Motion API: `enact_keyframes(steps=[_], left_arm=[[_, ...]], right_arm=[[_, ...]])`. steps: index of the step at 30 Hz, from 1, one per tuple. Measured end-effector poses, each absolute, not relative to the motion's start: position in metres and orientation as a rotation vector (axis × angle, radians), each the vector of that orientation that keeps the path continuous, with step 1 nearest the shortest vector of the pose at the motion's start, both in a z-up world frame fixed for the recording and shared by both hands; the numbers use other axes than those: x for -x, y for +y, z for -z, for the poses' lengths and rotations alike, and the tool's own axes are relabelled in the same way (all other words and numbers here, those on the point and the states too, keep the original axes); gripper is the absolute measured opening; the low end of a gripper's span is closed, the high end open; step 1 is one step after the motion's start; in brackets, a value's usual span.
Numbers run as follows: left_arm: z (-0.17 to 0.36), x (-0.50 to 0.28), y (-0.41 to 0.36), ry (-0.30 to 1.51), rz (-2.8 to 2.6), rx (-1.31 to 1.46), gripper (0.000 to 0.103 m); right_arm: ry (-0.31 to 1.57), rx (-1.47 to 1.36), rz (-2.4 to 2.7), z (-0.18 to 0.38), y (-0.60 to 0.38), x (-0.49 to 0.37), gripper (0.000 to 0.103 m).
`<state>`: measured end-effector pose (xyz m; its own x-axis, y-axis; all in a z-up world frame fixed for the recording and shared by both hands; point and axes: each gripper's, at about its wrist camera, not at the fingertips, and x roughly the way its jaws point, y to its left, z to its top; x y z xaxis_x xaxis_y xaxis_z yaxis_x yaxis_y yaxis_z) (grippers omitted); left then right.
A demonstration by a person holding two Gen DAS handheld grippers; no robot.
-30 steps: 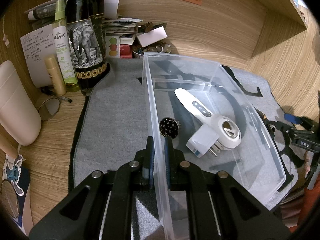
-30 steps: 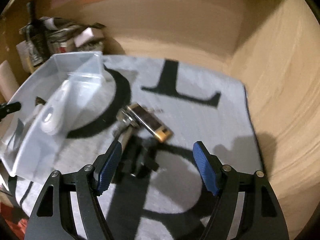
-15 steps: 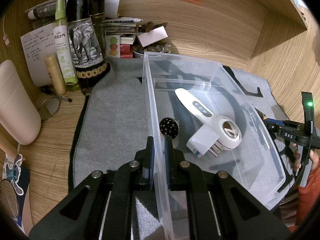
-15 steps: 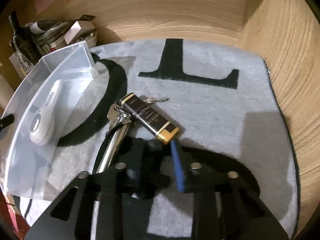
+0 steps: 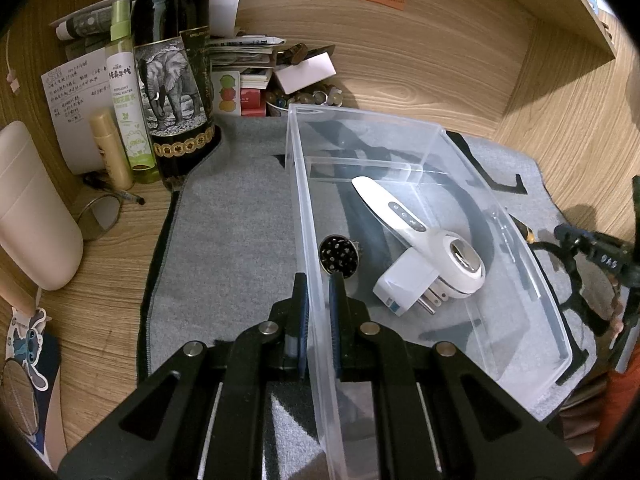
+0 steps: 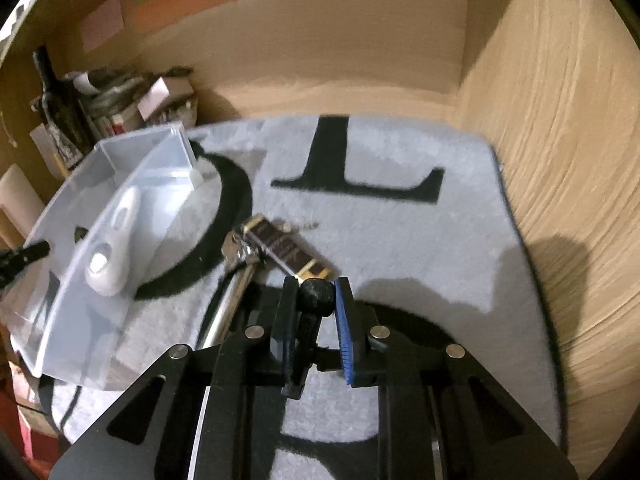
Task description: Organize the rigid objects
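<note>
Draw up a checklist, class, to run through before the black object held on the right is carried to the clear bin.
1. Left tool clamped on the clear bin wall: ok.
2. Right tool shut on the black object: ok.
3. Free floor space in the bin beside the white device and plug adapter: ok.
4. Black object clear of the dark bar on the mat: cannot tell.
5. Grip firmness: cannot tell.

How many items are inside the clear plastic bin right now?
3: a white handheld device across the middle, a white plug adapter beneath its round head, and a round black perforated disc by the gripped wall.
</note>
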<state>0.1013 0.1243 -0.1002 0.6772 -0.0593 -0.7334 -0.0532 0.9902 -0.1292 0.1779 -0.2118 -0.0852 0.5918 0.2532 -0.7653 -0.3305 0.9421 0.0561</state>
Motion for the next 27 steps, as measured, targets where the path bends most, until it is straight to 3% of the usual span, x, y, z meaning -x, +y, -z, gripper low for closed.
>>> enact_keyframes(steps=[13,27], left_arm=[[0.100,-0.101,0.124,0.828,0.003,0.143,0.009],[0.100,-0.101,0.125,0.827,0.004,0.143,0.009]], right_arm=[[0.690,0.144,-0.424,0.024,-0.175,-0.166,0.016],[0.603,0.209,-0.646,0.002,-0.093,-0.151,0.016]])
